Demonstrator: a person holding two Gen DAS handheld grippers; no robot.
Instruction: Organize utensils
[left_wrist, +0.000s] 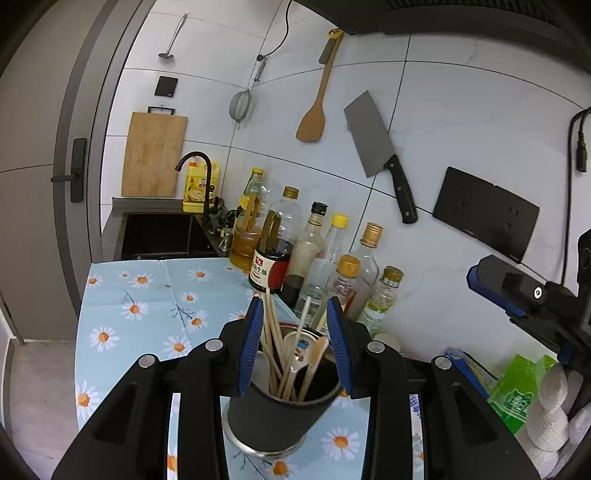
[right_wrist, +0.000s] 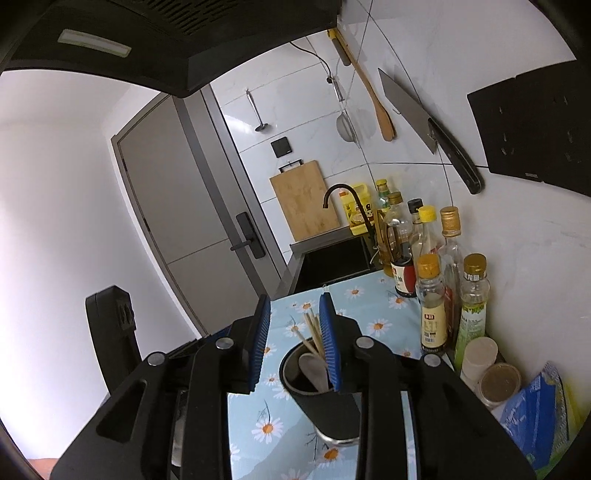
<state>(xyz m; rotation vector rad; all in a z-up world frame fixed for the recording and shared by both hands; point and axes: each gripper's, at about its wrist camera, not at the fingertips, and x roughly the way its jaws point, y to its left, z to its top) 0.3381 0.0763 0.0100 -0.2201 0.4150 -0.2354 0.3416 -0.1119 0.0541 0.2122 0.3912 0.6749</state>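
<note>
A black utensil holder stands on the daisy-print cloth, with several wooden chopsticks, a wooden spoon and a pale spoon in it. My left gripper is open just above its rim; the chopsticks show in the gap, close to the left pad, and are not pinched. In the right wrist view the holder sits low and right of my right gripper. That gripper is open with nothing between its pads. The chopsticks and a white spoon lie partly behind its right finger.
Several oil and sauce bottles line the wall behind the holder. A black sink with a tap lies beyond the cloth. A cleaver, wooden spatula and strainer hang on the tiles. Lidded jars and packets crowd the right.
</note>
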